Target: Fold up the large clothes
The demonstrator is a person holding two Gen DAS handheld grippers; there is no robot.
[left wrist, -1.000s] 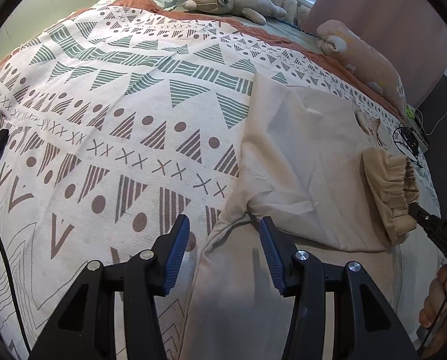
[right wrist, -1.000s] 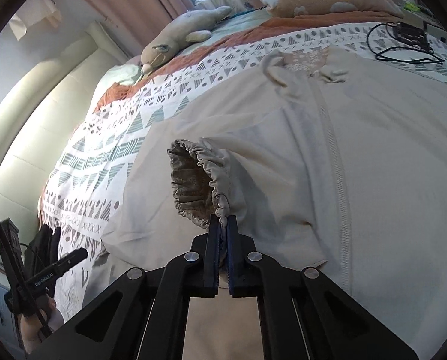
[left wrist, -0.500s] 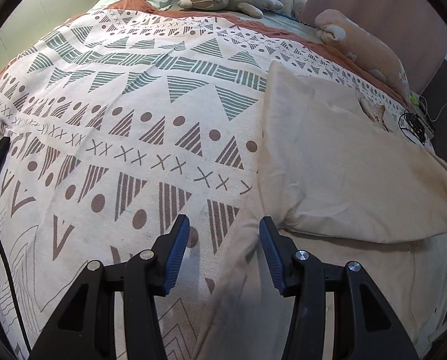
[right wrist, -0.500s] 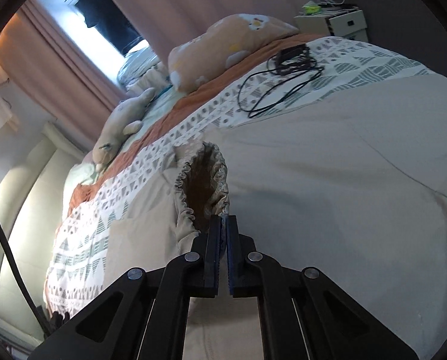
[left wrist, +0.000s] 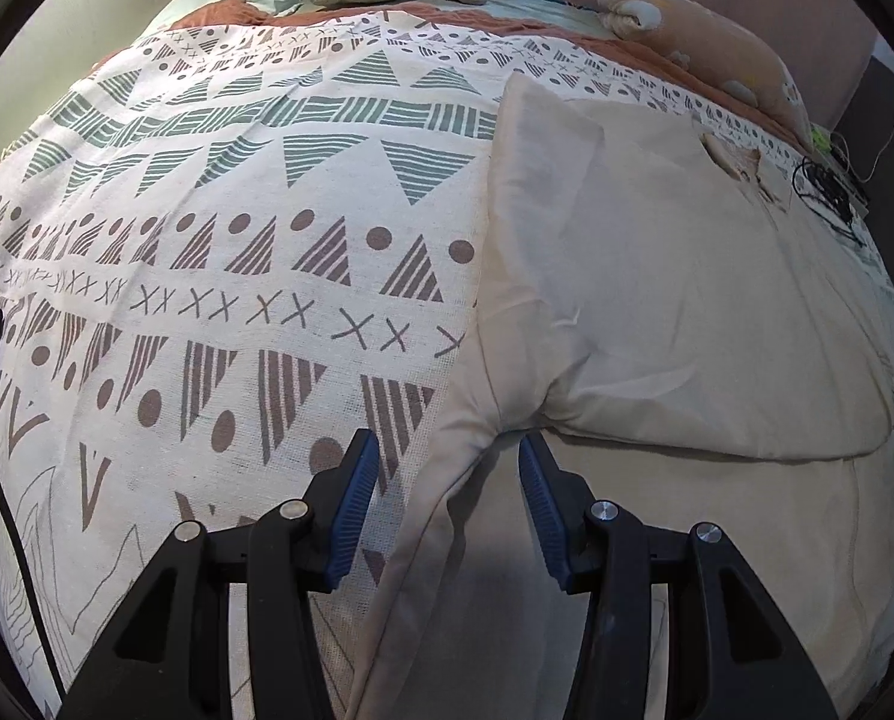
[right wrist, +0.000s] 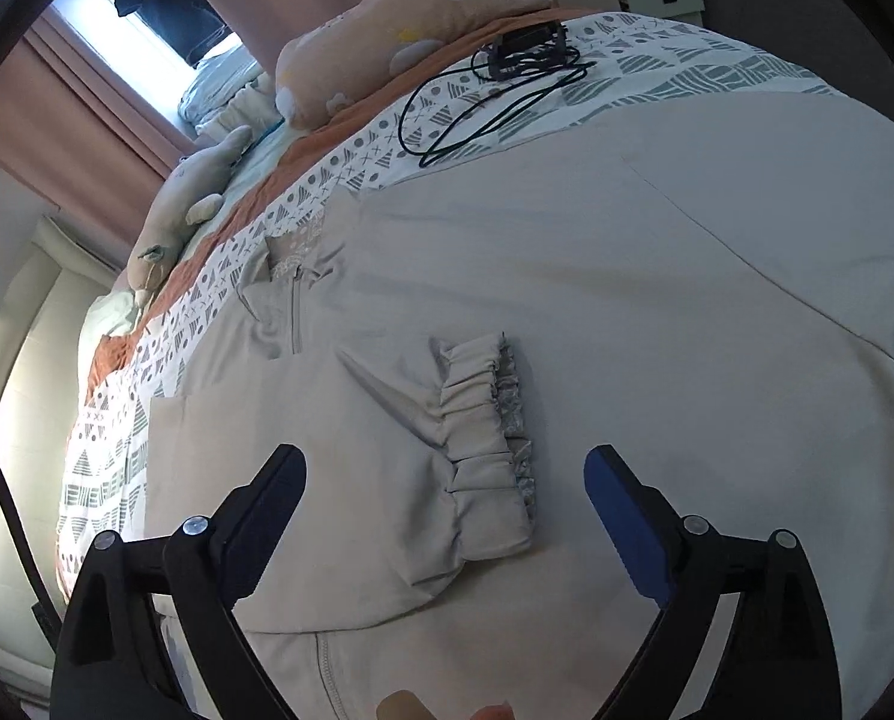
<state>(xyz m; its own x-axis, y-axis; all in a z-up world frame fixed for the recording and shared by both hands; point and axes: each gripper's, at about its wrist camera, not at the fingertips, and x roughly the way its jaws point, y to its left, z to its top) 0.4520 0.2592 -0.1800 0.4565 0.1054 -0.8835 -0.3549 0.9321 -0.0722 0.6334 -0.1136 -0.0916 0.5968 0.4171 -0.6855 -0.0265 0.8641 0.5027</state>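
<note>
My right tongs point(right wrist: 441, 516) have just sprung apart and stand spread wide. The elastic cuff point(right wrist: 486, 450) lies between them, but nothing's pinched. The left tongs point(left wrist: 441, 504) sit about half spread over the garment's side edge near the armpit crease, pads not pressing on any cloth as far as I can see.

The thing itself is a big beige jacket point(right wrist: 627, 300) spread flat on the bed point(left wrist: 207, 240), taking up the side nearer the cables point(right wrist: 495, 96). One sleeve point(left wrist: 687, 312) is folded across the chest with its gathered cuff resting on the front panel.

Handling-wise I'd call it light, thin and floppy. It looks like smooth woven stuff that creases easily and will probably slide over itself, so a fold may not stay put unless it's patted down. No stiffness to lean on, so any lifted bit will sag. Best bites are the thick spots: the ruched cuff, the seams, or the hem edge. I'd avoid grabbing mid-panel, since that just bunches it up.

Looks clean, pale tan, with a zip and a patterned lining showing at the collar point(right wrist: 294, 264).
</note>
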